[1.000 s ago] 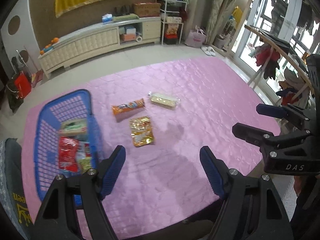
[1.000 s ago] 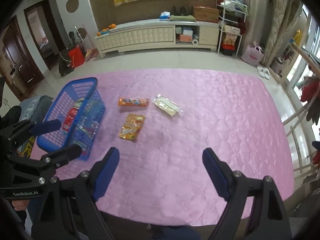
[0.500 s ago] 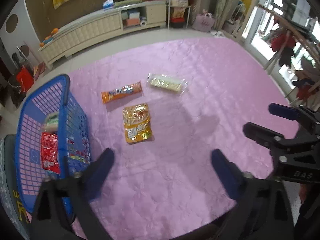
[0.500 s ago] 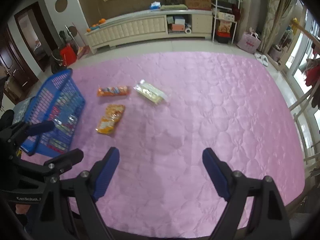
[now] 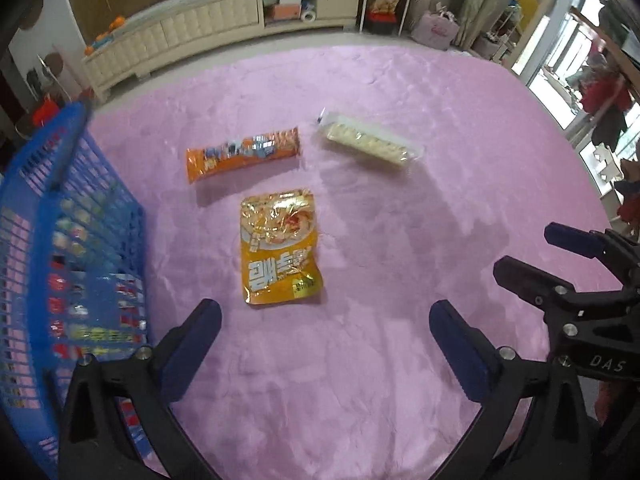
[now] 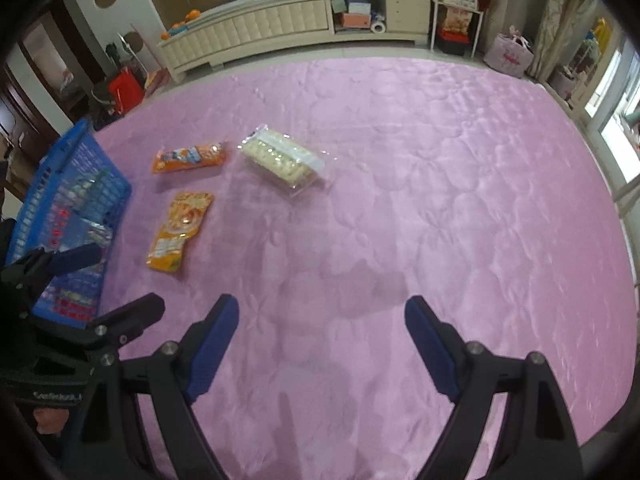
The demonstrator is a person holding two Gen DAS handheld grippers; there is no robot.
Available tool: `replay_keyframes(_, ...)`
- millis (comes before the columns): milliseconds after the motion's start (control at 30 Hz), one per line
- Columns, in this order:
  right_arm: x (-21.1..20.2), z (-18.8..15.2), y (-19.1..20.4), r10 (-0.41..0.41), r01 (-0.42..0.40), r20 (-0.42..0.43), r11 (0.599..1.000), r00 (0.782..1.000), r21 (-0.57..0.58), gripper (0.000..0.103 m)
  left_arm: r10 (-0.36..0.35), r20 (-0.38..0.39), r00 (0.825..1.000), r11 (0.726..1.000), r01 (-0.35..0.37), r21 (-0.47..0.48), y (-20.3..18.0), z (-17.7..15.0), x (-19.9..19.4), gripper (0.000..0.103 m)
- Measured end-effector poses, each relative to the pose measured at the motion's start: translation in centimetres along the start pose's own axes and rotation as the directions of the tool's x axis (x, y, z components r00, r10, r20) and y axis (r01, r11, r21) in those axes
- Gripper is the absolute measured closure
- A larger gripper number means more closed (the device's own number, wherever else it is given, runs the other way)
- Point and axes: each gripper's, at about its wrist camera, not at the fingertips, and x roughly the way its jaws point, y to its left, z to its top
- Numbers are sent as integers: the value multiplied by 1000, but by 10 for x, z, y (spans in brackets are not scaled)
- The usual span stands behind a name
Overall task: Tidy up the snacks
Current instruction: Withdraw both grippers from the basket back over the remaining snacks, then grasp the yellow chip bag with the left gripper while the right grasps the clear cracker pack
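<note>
A blue plastic basket (image 5: 60, 248) with lattice walls stands at the far left on a pink quilted cover (image 5: 360, 380). Packets show through its walls, blurred; red and pale wrappers can be made out, nothing more.

Just right of the basket, three snacks lie flat on the cover, apart from one another. A long orange wrapper (image 5: 243, 153) with shiny printing lies crosswise, farthest from the cameras. Nearer lies a glossy, crinkled orange-and-gold pouch (image 5: 278, 248) with large white lettering. To the right of the long wrapper sits a clear plastic tray (image 5: 370, 144) holding rows of pale yellow pieces; the right camera shows it as a rectangular box (image 6: 285, 162) with a see-through lid.

The left tool (image 5: 325, 322) hovers above the cover near the pouch's closest edge, its blue-padded jaws spread wide and holding nothing. The right tool (image 6: 322, 314) hangs over bare pink cover further right, jaws likewise wide apart and empty.

A long cream cabinet (image 6: 280, 28) runs along the back wall.
</note>
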Motion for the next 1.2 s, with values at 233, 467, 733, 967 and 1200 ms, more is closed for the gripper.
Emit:
replay_keyframes(233,36,24,0,-22,22,-29,1000,999,-3,15,0,-36,999,999,-2,-44,18,25,32,0)
replay_keyframes(467,58,36,-10,0,1,-16,999,1000,33,15,13,-75,997,997,-19,-77,37,38,61,0)
replay_keyframes(733,59,27,-14,-3,3,1,1000,1000,19,15,66,-63,996,996,-70,-58,34,34,72,0)
replay_keyframes(967,60,20,3,-42,43,6,998,999,-36,15,71,-57,996,995,-75,-69,16,31,61,29)
replay_keyframes(1200,52,24,9,-13,14,27,999,1000,-50,15,48,-75,996,998,-52,-46,4,20,44,66)
